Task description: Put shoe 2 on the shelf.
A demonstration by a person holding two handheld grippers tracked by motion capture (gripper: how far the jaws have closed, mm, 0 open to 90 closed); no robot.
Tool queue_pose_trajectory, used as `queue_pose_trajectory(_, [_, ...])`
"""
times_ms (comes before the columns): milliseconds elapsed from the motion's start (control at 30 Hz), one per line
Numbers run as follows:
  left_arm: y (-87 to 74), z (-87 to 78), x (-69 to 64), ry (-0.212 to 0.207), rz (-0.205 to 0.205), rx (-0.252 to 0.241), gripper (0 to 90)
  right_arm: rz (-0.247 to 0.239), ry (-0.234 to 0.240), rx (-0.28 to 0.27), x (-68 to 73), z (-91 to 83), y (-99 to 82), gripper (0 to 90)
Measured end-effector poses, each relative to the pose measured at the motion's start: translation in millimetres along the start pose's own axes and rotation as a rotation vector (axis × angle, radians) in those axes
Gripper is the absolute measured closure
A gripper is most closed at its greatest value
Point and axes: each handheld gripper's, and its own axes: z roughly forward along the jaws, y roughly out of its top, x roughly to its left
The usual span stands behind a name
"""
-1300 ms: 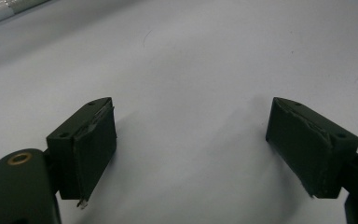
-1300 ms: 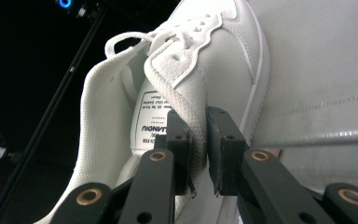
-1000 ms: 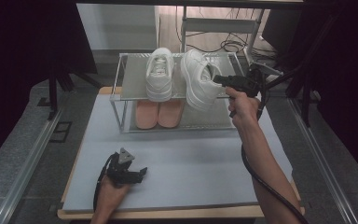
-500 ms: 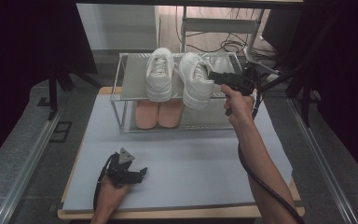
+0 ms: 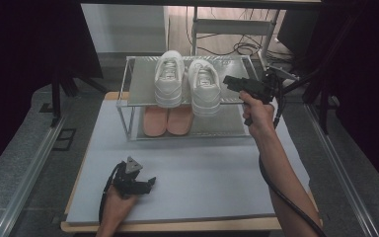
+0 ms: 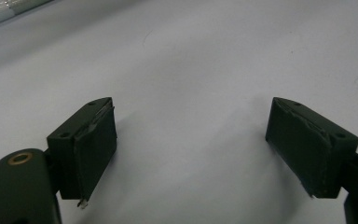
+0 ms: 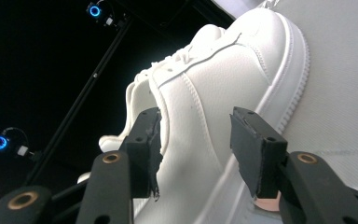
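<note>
Two white sneakers stand side by side on the top shelf of a metal rack point(image 5: 138, 84): the left sneaker point(image 5: 169, 84) and the right sneaker point(image 5: 205, 88). My right gripper point(image 5: 227, 81) hovers just right of the right sneaker. Its jaws have just been opening. In the right gripper view, the right gripper point(image 7: 193, 116) stands open and the sneaker's side point(image 7: 223, 70) lies beyond the gap, untouched by the pads. My left gripper point(image 5: 147, 182) rests open on the grey mat point(image 5: 202, 173) near the front edge. The left gripper point(image 6: 189, 105) has nothing between its jaws.
A pair of pink soles point(image 5: 168, 120) lies on the rack's lower shelf. Dark stands and cables surround the table, with a metal rail point(image 5: 29, 163) along its left side. The grey mat spreads between the rack and the front edge.
The right sneaker has settled straight beside the left one. The right gripper's jaws have parted and come off the sneaker. The left gripper has stayed put.
</note>
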Motion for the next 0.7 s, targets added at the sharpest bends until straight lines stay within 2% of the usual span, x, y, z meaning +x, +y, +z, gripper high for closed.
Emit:
queue_pose_trajectory(33, [0.0, 0.1, -0.1, 0.0, 0.0, -0.001, 16.3, -0.01, -0.003, -0.002, -0.1, -1.9, -0.8, 54.9])
queue_pose_trajectory(100, [0.0, 0.0, -0.1, 0.0, 0.0, 0.0, 16.3, -0.065, -0.034, 0.005, 0.7, -10.4, -5.7, 62.1])
queue_pose_trajectory(133, [0.0, 0.0, -0.1, 0.0, 0.0, 0.0, 16.3, -0.065, -0.034, 0.005, 0.7, -10.4, -5.7, 62.1])
queue_pose_trajectory(167, [0.0, 0.0, -0.1, 0.001, 0.001, 0.0, 16.3, -0.089, -0.04, 0.007, 0.4, -14.7, -10.8, 68.5])
queue_pose_trajectory(200, [0.0, 0.0, -0.1, 0.001, 0.0, 0.0, 16.3, -0.089, -0.04, 0.007, 0.4, -14.7, -10.8, 68.5])
queue_pose_trajectory(267, [0.0, 0.0, -0.1, 0.001, 0.001, 0.0, 16.3, -0.112, -0.04, 0.017, 0.7, -18.3, -17.6, 76.5])
queue_pose_trajectory(300, [0.0, 0.0, -0.1, 0.001, 0.0, 0.0, 16.3, -0.148, -0.052, 0.034, 2.2, -21.3, -25.8, 83.9])
queue_pose_trajectory(333, [0.0, 0.0, -0.1, 0.001, 0.0, 0.0, 16.3, -0.148, -0.052, 0.034, 2.2, -21.3, -25.8, 83.9])
queue_pose_trajectory(367, [0.0, -0.1, -0.1, 0.001, 0.001, 0.0, 16.4, -0.179, -0.055, 0.042, 4.2, -24.3, -34.3, 89.8])
queue_pose_trajectory(700, [-0.1, -0.1, -0.5, 0.004, 0.002, -0.002, 16.3, -0.271, -0.014, 0.086, 11.8, -30.9, -70.0, 90.0])
